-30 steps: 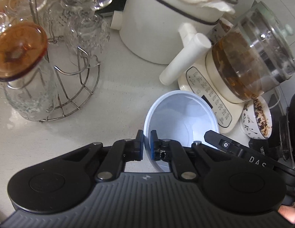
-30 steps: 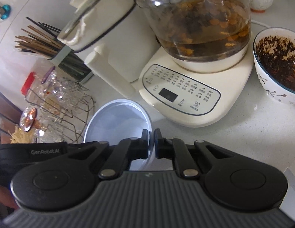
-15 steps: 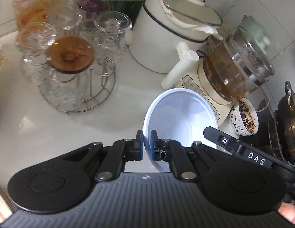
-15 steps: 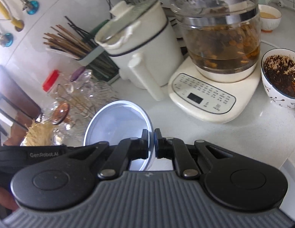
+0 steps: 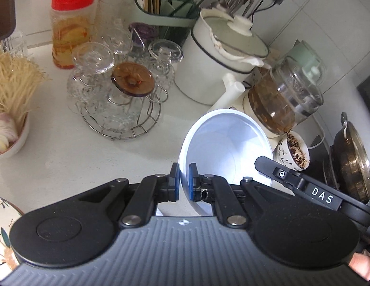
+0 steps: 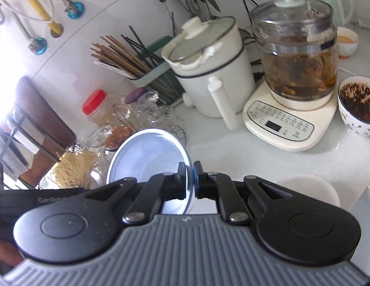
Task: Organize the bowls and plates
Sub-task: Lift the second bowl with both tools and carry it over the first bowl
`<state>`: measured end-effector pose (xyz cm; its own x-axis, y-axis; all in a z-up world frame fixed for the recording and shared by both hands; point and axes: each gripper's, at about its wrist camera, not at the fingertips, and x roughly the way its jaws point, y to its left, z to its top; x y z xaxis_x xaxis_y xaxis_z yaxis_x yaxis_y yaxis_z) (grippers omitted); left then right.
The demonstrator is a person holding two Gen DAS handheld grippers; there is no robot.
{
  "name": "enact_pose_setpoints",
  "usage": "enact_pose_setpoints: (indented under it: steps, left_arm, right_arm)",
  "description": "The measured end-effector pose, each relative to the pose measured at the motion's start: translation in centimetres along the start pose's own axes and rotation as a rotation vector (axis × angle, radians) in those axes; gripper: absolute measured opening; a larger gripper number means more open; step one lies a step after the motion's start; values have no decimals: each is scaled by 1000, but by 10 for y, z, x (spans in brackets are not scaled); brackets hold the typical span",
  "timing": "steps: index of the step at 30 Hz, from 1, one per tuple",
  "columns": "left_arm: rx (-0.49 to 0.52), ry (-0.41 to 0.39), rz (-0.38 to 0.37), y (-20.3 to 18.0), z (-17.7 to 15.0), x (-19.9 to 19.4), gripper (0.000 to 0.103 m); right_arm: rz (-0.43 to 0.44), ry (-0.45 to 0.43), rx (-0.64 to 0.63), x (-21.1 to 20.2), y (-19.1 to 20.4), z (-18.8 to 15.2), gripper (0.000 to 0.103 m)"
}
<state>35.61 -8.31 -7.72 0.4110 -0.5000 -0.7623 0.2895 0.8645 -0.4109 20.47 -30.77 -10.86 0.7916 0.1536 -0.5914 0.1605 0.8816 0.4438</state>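
We carry two black two-finger grippers, left (image 5: 183, 182) and right (image 6: 189, 182), with blue pads, silver pivot screws, ribbed grey bodies and white lettering.

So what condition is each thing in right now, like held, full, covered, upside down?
White bowl: empty, lifted off the counter, gripped at opposite rims.
Left gripper: shut on the bowl's rim.
Right gripper: shut on the bowl's rim.
Glass kettle: lidded, partly full of brown tea.
White pot: lid on.
Glasses: upside down on the wire rack.
Patterned bowl: holds dark bits.
Jar: red lid on.
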Motion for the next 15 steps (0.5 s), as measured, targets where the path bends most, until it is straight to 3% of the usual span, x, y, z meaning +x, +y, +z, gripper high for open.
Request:
enact_pose_setpoints:
  steps: [15]
  left_arm:
    - [-85, -76, 27, 45, -23, -40, 9]
  right_arm:
    - [77, 46, -52, 8, 41, -18, 9]
